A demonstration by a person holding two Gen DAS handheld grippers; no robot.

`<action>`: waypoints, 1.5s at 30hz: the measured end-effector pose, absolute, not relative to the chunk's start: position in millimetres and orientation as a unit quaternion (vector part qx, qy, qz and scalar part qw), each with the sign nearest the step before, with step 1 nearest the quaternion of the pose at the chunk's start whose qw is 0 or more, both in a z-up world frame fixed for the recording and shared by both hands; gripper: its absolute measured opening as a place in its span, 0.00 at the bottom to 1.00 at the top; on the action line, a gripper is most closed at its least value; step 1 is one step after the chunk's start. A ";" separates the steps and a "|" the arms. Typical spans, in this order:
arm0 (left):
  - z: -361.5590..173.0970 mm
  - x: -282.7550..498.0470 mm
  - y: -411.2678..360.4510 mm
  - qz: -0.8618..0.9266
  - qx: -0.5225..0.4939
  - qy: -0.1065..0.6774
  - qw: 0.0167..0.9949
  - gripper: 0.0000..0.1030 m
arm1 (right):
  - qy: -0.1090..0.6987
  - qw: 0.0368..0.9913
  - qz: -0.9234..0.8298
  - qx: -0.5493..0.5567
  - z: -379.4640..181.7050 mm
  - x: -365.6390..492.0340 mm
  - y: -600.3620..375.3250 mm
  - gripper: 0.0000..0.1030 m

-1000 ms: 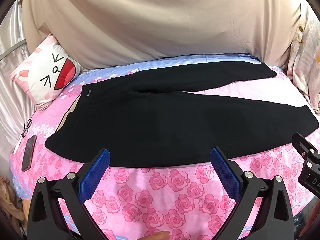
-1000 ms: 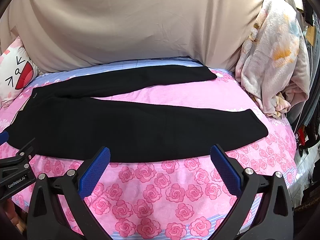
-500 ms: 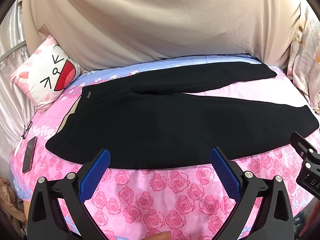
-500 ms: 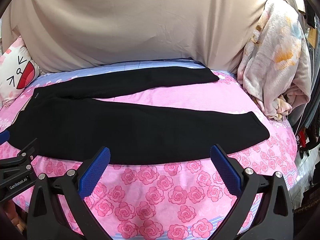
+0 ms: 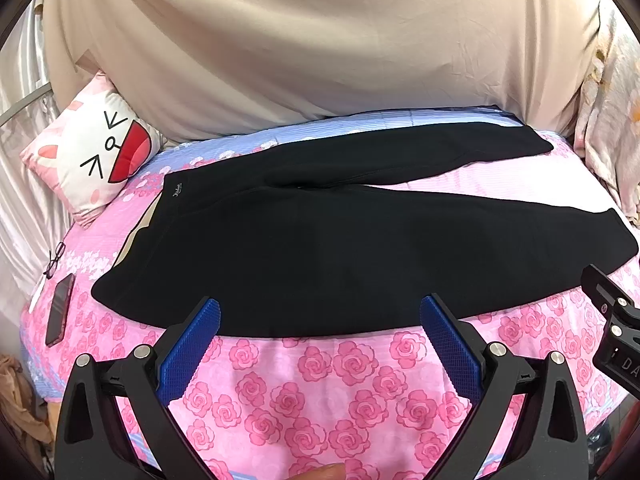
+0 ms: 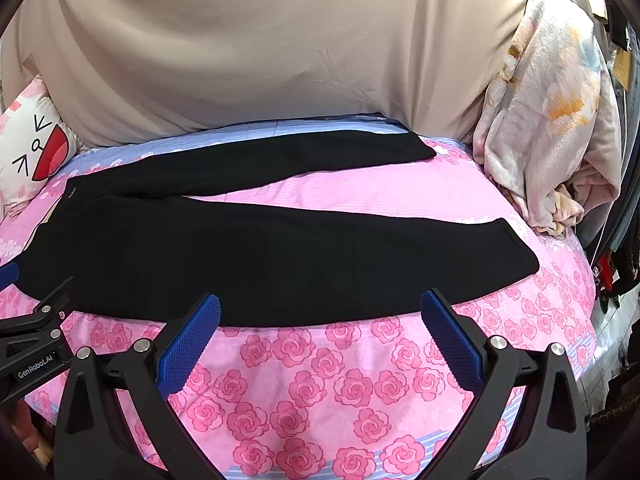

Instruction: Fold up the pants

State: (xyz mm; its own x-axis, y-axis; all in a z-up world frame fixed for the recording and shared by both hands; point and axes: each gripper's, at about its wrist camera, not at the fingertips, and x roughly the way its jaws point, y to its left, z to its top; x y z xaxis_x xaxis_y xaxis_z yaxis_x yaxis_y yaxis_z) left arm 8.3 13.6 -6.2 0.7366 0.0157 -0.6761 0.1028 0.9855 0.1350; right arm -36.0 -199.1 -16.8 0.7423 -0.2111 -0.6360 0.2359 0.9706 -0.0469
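Black pants (image 5: 340, 248) lie flat on a bed with a pink rose sheet (image 5: 320, 392), waistband at the left, two legs spread apart toward the right. They also show in the right wrist view (image 6: 260, 256). My left gripper (image 5: 320, 316) is open and empty, hovering just in front of the pants' near edge by the hip. My right gripper (image 6: 320, 312) is open and empty, in front of the near leg. Each gripper's body shows at the edge of the other's view.
A cat-face pillow (image 5: 96, 152) leans at the back left. A phone (image 5: 60, 308) and glasses (image 5: 54, 264) lie at the bed's left edge. A floral blanket (image 6: 548, 128) is piled at the right. A beige cloth (image 5: 320, 40) covers the wall behind.
Both grippers have shifted slightly, so the pants sit a little lower and nearer in both views. The pants have not moved. Both grippers stay open.
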 end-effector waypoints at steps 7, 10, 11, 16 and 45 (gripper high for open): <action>-5.3 8.2 11.2 -0.020 0.083 0.361 0.929 0.95 | 0.335 0.934 -0.121 0.020 -15.3 -37.8 -200.7 0.96; -5.0 7.6 9.9 -0.020 0.085 0.361 0.929 0.95 | 0.336 0.934 -0.121 0.023 -15.6 -37.8 -201.7 0.95; -4.7 7.2 9.1 -0.021 0.086 0.360 0.929 0.95 | 0.336 0.934 -0.121 0.023 -15.9 -38.0 -201.7 0.96; -4.9 7.1 8.4 -0.020 0.087 0.360 0.929 0.95 | 0.337 0.933 -0.122 0.025 -16.8 -38.2 -203.0 0.95; -19.2 104.6 -12.6 -0.038 0.048 0.368 0.928 0.95 | 0.325 0.936 -0.110 0.074 -20.9 75.7 -322.9 0.95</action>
State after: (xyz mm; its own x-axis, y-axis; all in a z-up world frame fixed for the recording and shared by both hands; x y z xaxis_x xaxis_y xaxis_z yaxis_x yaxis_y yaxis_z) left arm 104.6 -12.6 -19.2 0.7264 -0.0344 -0.6864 0.1057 0.9924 0.0622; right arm 75.7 -322.9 -20.9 0.7640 -0.1577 -0.6256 0.2540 0.9649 0.0669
